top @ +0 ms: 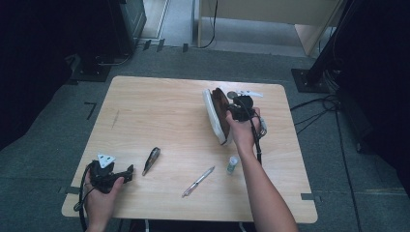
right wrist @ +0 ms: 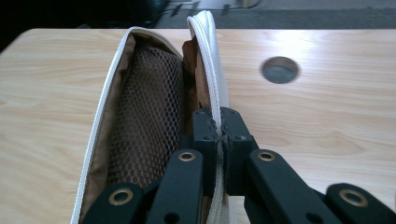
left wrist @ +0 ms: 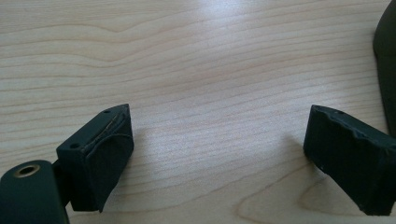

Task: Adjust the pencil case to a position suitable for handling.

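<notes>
A white zip pouch (top: 215, 116) with a brown mesh lining (right wrist: 149, 107) stands on its edge, zip open, at the back right of the wooden table (top: 159, 111). My right gripper (right wrist: 220, 128) is shut on the pouch's white zipper rim, which is pinched between the pads; from above it (top: 232, 113) sits at the pouch's right side. My left gripper (top: 126, 175) rests near the front left corner. Its jaws (left wrist: 219, 140) are open over bare wood with nothing between them.
A dark pen-like object (top: 151, 160), a slim pen (top: 198, 181) and a small bottle (top: 232, 164) lie along the front half of the table. A round hole (right wrist: 280, 70) is in the tabletop behind the pouch. A dark curved edge (left wrist: 386, 60) shows at the left gripper view's right border.
</notes>
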